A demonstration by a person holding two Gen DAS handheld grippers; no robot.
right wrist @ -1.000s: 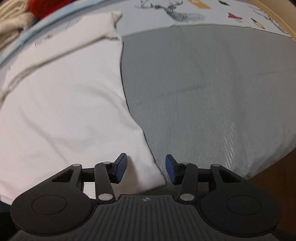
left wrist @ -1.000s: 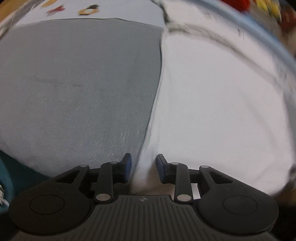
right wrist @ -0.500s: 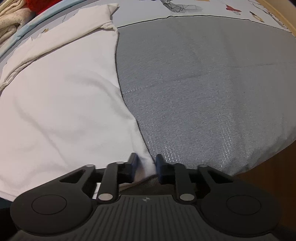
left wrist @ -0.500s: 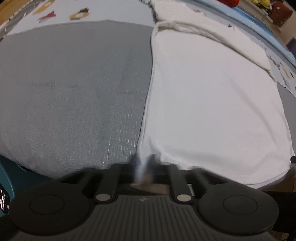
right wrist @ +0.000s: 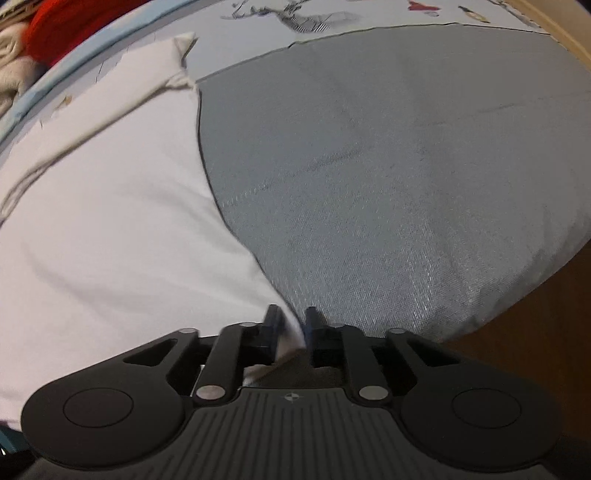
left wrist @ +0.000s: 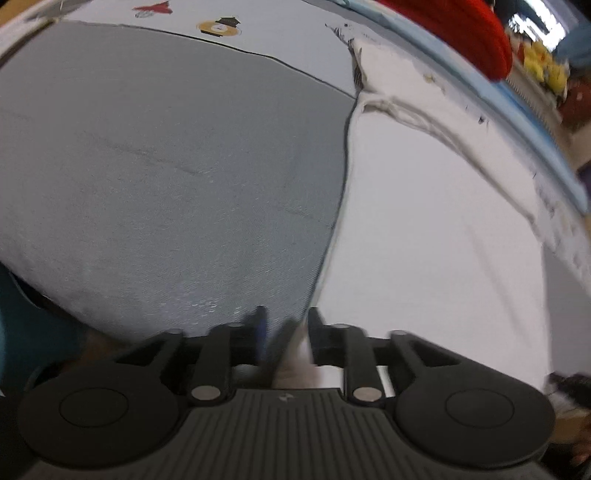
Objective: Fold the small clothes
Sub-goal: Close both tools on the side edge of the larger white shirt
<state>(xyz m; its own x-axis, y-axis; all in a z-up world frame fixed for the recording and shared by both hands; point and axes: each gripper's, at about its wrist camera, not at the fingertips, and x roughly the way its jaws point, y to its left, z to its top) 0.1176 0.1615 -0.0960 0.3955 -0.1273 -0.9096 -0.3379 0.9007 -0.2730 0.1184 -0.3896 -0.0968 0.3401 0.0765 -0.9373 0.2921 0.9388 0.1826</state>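
2 grippers, left (left wrist: 285,334) and right (right wrist: 292,330), have just been opening, jaws narrowly parted, each with the white garment's (right wrist: 110,236) near edge between them on the grey mat (right wrist: 388,166).

Right gripper (right wrist: 291,325) just opening — white garment (right wrist: 110,240) corner between.

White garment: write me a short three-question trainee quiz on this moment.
1. True or false: the white garment lies on the grey mat.
2. What is between the fingers of the right hand-held gripper? A) the garment's near corner B) a sock C) nothing
3. Fill in: beyond the garment's far edge lies a ___ fabric item.
Key: 1 true; 2 A, its jaws having just been opening; 3 red.
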